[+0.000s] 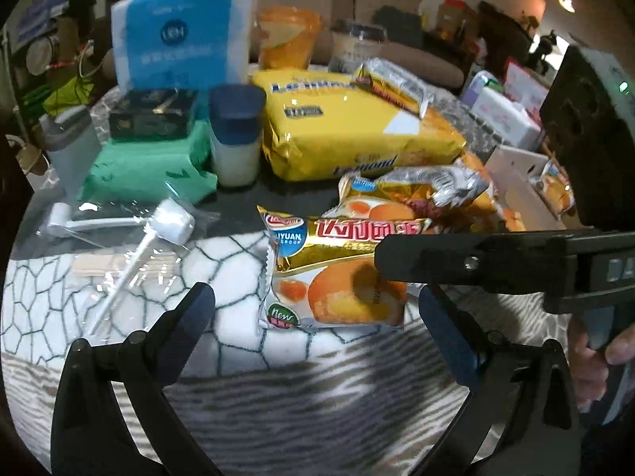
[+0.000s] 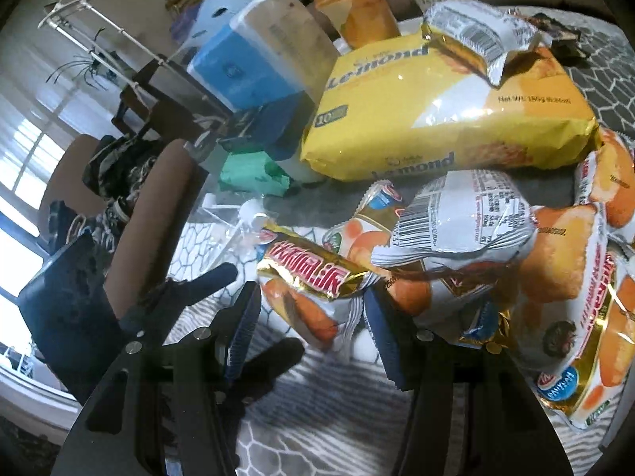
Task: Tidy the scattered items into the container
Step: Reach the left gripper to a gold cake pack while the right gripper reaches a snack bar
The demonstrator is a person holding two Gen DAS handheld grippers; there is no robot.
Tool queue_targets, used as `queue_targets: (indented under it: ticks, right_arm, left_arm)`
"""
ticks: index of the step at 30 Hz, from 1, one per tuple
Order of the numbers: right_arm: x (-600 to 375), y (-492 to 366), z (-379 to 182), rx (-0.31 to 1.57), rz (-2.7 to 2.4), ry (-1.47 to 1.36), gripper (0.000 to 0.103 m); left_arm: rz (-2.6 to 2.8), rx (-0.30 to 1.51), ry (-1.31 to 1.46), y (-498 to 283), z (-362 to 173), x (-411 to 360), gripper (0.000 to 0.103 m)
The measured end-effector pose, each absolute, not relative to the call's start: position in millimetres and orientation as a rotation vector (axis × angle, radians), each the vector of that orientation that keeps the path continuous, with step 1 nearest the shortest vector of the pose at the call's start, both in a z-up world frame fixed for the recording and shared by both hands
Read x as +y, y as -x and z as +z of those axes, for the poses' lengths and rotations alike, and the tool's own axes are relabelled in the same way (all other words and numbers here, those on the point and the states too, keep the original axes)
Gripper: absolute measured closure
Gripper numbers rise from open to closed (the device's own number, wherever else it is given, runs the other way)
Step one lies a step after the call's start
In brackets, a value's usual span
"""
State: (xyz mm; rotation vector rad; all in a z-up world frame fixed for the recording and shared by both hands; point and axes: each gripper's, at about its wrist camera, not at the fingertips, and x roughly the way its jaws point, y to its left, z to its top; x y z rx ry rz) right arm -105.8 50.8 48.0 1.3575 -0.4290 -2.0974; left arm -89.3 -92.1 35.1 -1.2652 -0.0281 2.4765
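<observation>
My cake packet [image 1: 337,273] was glossy foil-and-plastic film; behind it the yellow bag [image 1: 349,127] shone smooth. Under the packet, the cloth [image 1: 222,261] looked soft and matt.

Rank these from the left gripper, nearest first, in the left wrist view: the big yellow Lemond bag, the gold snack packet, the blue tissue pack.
1. Gold snack packet: just ahead of the left gripper, on the patterned cloth.
2. Yellow Lemond bag: mid-table, behind the packet.
3. Blue tissue pack: standing upright at the back left.
</observation>
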Motion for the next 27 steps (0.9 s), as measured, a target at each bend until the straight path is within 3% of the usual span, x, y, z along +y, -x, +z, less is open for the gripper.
queue_targets:
  ticks: [9,11,13,14,20,27]
  right_arm:
    - [45,106,49,-0.418,-2.102,-1.378,0.046]
    - [45,103,51,-0.425,-2.093,-1.365,0.036]
    - [48,97,56,-0.456,-2.086,-1.338,0.006]
    - [49,93,59,-0.451,-2.094,-1.328,0.000]
    - [48,75,75,-0.282,-2.193,-1.287,0.000]
    - [48,79,72,-0.313,-2.241,-1.320,0.000]
  left_arm:
    - [2.456,-0.118,1.272,95,31,-99,0.000]
    - [2.444,-0.159,1.289,96,31,-102,0.000]
    - [2.414,-0.213,1.310,96,31,-103,0.000]
    - [2.406,-0.207,1.304,94,32,-102,0.000]
    - [2.412,-0.068,1.288,85,37,-87,0.000]
    - [2.416,-0.169,1.281,92,35,-93,0.000]
